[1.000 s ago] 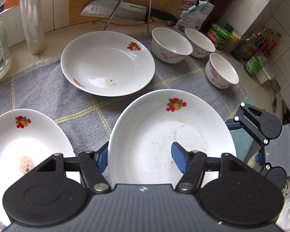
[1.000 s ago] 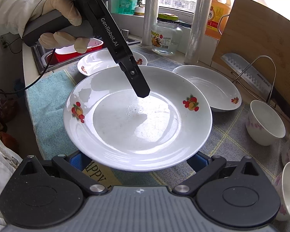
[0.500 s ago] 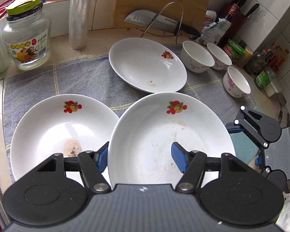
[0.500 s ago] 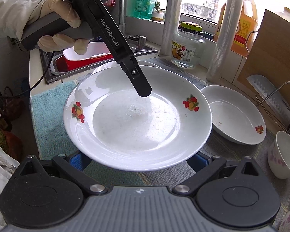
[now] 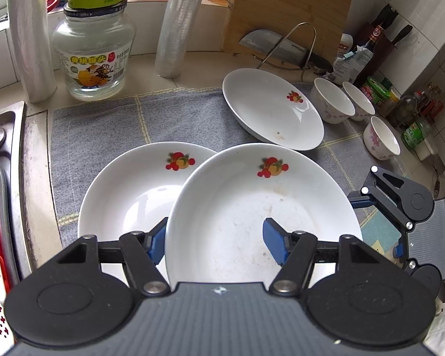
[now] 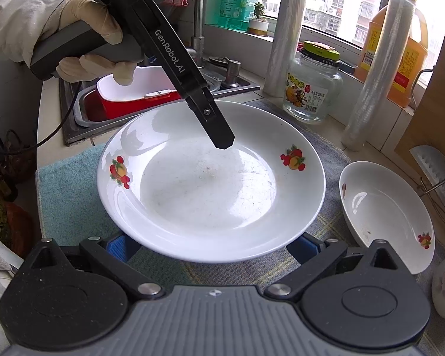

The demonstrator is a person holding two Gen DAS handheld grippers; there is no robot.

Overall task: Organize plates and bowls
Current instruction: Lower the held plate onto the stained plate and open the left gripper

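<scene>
**Plate pinched at the rim, with labels on the sill behind it**

The left hand-held gripper (image 5: 215,243) is pinching the near wall of a white plate (image 5: 252,207). One blue pad is outside the rim and the other is inside the well. "GenRobot.AI" is printed in white along the gripper's arm, and a gloved hand (image 6: 89,29) holds its handle.

The right hand-held gripper (image 6: 212,247) has its jaws spread wide. Its blue pads are half hidden under the plate's near rim, so it is hard to say whether they touch the plate.

In the left wrist view, the pinched plate overlaps a second plate (image 5: 127,195) at 9 o'clock and hides that plate's right edge. A third plate (image 5: 270,109) lies apart at 1 o'clock on the grey checked cloth (image 5: 103,124) that covers the table. All three plates carry a red and yellow fruit print. Three bowls (image 5: 332,103) with faint pink flowers stand at 2 o'clock.

At 11 o'clock is a glass jar (image 5: 93,59) with a yellow-green lid. Its label reads "黄桃罐头", and the right wrist view adds "950" in small print. The orange bottle (image 6: 406,44) behind it is cut off at the top, and its label is too blurred to read. The knife (image 5: 279,49) in the wire rack has lettering too small to make out.
</scene>
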